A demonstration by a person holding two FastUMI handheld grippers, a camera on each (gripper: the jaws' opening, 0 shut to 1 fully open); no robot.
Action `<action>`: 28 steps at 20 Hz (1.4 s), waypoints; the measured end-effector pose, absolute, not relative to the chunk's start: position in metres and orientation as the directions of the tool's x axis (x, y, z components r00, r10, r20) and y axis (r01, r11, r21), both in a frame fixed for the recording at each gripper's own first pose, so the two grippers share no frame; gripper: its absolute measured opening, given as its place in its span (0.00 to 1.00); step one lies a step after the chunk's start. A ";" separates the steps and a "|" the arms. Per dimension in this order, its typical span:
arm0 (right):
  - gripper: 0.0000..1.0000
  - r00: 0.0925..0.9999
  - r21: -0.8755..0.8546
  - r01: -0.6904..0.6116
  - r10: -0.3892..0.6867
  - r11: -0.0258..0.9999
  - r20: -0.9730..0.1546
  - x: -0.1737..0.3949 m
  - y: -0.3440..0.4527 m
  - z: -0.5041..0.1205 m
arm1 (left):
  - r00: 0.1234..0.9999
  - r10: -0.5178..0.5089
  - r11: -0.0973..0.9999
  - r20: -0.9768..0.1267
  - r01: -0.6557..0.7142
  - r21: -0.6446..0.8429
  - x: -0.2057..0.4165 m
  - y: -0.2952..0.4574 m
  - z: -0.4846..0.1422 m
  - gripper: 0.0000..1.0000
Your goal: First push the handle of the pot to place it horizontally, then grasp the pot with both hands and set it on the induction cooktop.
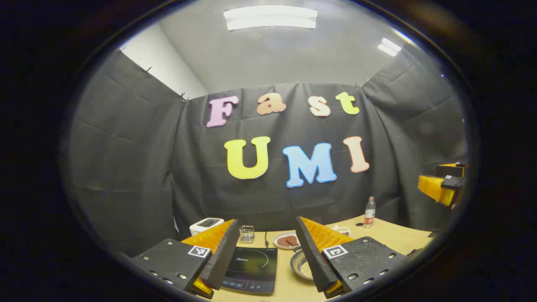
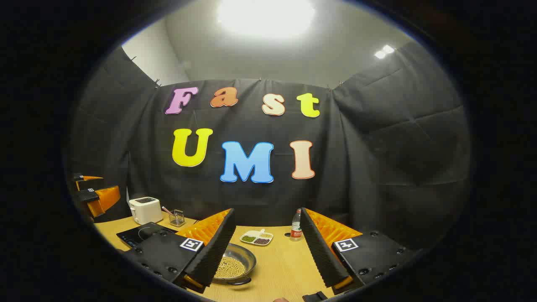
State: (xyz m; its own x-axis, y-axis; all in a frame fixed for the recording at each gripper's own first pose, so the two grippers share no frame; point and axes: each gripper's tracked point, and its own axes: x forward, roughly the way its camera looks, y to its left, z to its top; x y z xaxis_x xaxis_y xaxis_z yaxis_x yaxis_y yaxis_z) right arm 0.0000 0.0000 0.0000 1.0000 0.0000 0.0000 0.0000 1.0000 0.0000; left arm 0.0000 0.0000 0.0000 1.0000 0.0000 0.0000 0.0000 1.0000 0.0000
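Observation:
The pot (image 2: 239, 260) is a shallow metal pan holding pale grains, standing on the wooden table (image 2: 281, 264) to the right of the black induction cooktop (image 2: 138, 235). A dark stub shows at its near rim. In the left gripper view the pot (image 1: 301, 265) is half hidden behind one finger, and the cooktop (image 1: 251, 268) lies between the fingers. My left gripper (image 1: 267, 221) is open and raised above the table. My right gripper (image 2: 267, 212) is open too, above and behind the pot, touching nothing.
A white toaster (image 2: 145, 209) and a wire holder (image 2: 177, 218) stand at the back left. A divided dish (image 2: 256, 238) and a bottle (image 2: 296, 228) sit behind the pot. A plate with brown pieces (image 1: 286, 240) lies beyond the cooktop.

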 end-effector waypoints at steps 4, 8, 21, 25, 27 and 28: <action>0.97 1.000 -0.004 -0.014 0.014 1.000 -0.019 -0.003 0.001 -0.005 | 1.000 -0.001 1.000 -0.001 0.001 0.001 -0.001 0.000 -0.001 0.79; 0.97 1.000 0.003 -0.014 0.014 1.000 -0.028 -0.002 0.000 -0.006 | 1.000 0.000 1.000 -0.005 0.000 -0.001 -0.002 0.001 -0.002 0.79; 0.97 0.999 0.008 -0.019 0.019 1.000 -0.032 0.008 0.002 -0.006 | 1.000 -0.001 1.000 -0.001 0.001 0.014 0.003 0.000 0.001 0.84; 0.97 0.999 0.003 -0.025 0.025 1.000 -0.038 0.009 0.003 -0.009 | 1.000 0.004 1.000 0.000 -0.004 0.013 0.003 0.002 0.001 0.79; 0.94 0.999 0.001 -0.021 0.021 1.000 -0.041 0.010 0.003 -0.011 | 1.000 0.006 1.000 -0.002 -0.006 0.013 0.004 0.003 -0.002 0.79; 0.93 0.999 0.000 -0.023 0.023 1.000 -0.041 0.010 0.004 -0.012 | 1.000 0.006 1.000 -0.005 -0.006 0.014 0.004 0.004 -0.003 0.79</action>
